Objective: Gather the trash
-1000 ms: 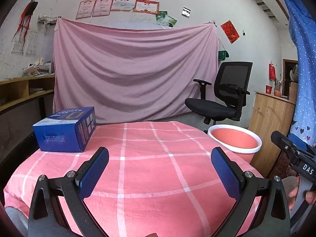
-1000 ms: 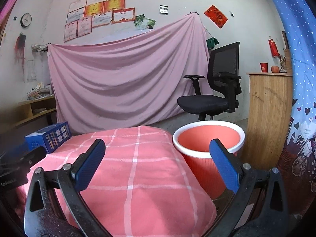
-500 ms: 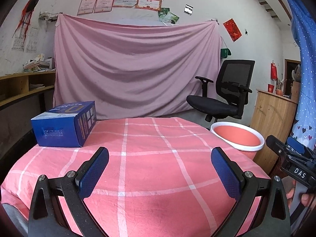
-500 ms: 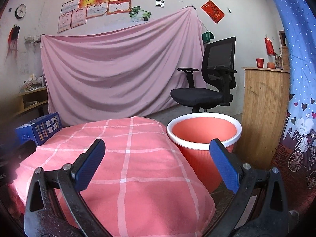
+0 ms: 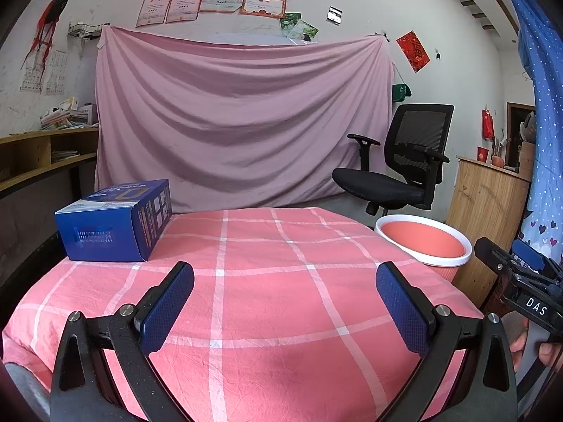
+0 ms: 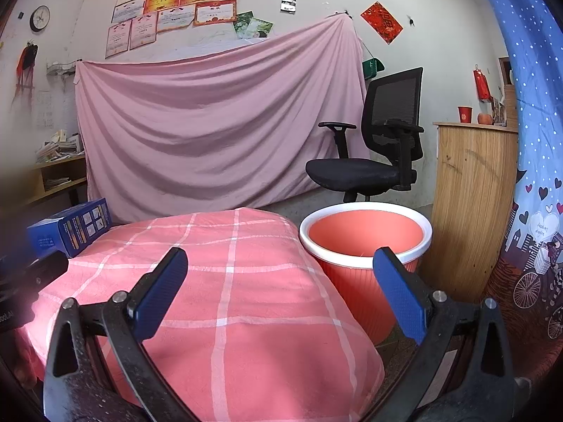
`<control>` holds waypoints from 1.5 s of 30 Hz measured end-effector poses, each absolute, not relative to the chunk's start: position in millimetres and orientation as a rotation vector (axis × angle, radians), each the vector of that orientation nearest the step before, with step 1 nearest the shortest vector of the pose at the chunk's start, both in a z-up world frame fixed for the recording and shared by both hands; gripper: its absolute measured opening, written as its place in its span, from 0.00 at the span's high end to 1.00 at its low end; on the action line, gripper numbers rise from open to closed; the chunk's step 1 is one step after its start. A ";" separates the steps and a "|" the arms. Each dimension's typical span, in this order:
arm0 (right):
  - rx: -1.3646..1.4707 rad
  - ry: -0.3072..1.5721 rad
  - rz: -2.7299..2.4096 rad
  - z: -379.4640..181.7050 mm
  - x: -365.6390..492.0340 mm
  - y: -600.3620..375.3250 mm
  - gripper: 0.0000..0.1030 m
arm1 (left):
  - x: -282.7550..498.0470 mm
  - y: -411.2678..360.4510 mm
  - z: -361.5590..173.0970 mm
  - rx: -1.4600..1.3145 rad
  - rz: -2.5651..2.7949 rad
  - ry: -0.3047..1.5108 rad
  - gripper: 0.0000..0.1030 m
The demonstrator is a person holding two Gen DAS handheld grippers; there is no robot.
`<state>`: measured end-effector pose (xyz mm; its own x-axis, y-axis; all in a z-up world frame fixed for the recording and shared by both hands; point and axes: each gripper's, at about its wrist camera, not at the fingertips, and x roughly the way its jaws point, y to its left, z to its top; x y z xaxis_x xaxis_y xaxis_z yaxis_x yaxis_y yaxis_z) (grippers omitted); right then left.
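A blue cardboard box [image 5: 116, 221] lies at the far left of the table covered in a pink checked cloth [image 5: 267, 281]; it also shows in the right wrist view [image 6: 72, 227]. An orange bin with a white rim [image 6: 366, 242] stands on the floor right of the table, also in the left wrist view [image 5: 424, 244]. My left gripper [image 5: 285, 302] is open and empty over the table's near edge. My right gripper [image 6: 279, 286] is open and empty, over the table's right edge beside the bin; its body shows at the right of the left wrist view [image 5: 520, 288].
A black office chair [image 6: 373, 147] stands behind the bin. A wooden cabinet [image 6: 471, 204] stands right of it, with a blue patterned curtain [image 6: 538, 176] at the far right. A pink sheet [image 5: 242, 123] hangs on the back wall. Shelves [image 5: 38, 154] are at the left.
Both grippers have tilted and shifted slightly, so the table and bin sit lower in view. Both stay open and empty. The box and bin have not moved.
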<state>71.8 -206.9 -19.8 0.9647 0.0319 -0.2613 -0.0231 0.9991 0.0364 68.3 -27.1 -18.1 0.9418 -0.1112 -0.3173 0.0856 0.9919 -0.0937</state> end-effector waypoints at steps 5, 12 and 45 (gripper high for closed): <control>0.032 0.265 0.030 -20.3 71.3 -207.0 0.00 | 68.4 -27.4 -18.7 -0.080 -0.096 0.328 0.02; 0.033 0.265 0.029 -20.3 71.2 -206.1 0.00 | 69.3 -26.0 -18.7 -0.084 -0.087 0.330 0.02; 0.031 0.270 0.034 -20.6 74.2 -204.9 0.00 | 68.3 -25.0 -18.2 -0.087 -0.082 0.331 0.02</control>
<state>74.2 -204.9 -20.6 0.9632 0.0379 -0.2660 -0.0297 0.9990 0.0349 68.3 -25.0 -18.2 0.9424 -0.0941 -0.3211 0.0656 0.9930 -0.0985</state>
